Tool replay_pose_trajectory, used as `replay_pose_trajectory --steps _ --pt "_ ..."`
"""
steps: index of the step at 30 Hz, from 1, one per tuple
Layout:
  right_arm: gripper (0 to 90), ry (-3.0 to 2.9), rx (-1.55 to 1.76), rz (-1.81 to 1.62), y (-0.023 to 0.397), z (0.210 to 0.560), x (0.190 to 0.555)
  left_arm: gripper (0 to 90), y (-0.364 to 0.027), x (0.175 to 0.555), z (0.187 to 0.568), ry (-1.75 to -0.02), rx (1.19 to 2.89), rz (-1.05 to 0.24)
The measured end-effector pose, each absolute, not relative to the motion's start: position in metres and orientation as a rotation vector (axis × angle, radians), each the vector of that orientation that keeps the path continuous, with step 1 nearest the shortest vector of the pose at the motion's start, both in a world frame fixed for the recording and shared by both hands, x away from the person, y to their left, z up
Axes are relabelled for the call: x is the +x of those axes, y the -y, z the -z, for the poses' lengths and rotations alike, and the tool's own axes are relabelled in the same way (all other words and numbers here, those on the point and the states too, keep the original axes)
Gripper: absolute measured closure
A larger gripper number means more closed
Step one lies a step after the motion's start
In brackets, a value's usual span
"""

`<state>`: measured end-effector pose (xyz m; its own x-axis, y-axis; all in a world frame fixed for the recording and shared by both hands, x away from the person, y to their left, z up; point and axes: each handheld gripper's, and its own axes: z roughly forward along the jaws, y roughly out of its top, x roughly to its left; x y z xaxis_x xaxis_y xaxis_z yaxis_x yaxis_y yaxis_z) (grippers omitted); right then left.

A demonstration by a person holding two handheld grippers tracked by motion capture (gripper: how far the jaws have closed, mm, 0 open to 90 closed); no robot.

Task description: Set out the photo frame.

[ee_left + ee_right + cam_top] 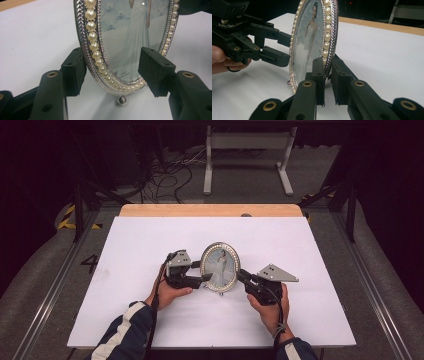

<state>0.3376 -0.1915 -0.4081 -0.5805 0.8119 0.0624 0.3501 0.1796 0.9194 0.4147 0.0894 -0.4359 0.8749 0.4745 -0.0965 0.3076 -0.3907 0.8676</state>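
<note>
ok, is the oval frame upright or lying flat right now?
Upright. The oval frame stands on edge on the white table, its ball foot down.

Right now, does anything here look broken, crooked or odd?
Nothing stands out. The oval frame stands upright on the white table, its glass and pearl rim unbroken. The right gripper clamps its edge; the left gripper straddles the other edge.

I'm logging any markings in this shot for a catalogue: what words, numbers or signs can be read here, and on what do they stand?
"4": a dark figure on the grey floor left of the table, partly cut by the table's edge.
Small print at the bottom of the picture in the oval pearl-edged frame: too small and blurred to read.
Yellow and black stripes on the floor: a marking, no words.
</note>
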Motion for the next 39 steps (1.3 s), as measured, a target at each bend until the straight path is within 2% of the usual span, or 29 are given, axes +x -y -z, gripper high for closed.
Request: replay_pose_trajectory --steps 13,23,39 --pt "81.6 -1.978 1.121 -1.387 0.195 0.409 0.343 44.4 -0.089 0.412 0.435 -0.558 2.034 -0.216" --pt "81.2 -1.983 1.121 -1.382 0.196 0.41 0.347 54.4 -0.09 0.409 0.435 -0.553 2.065 -0.262" --pt "81.1 -2.016 1.105 -1.359 0.194 0.41 0.355 60.5 -0.093 0.401 0.433 -0.551 2.113 -0.321"
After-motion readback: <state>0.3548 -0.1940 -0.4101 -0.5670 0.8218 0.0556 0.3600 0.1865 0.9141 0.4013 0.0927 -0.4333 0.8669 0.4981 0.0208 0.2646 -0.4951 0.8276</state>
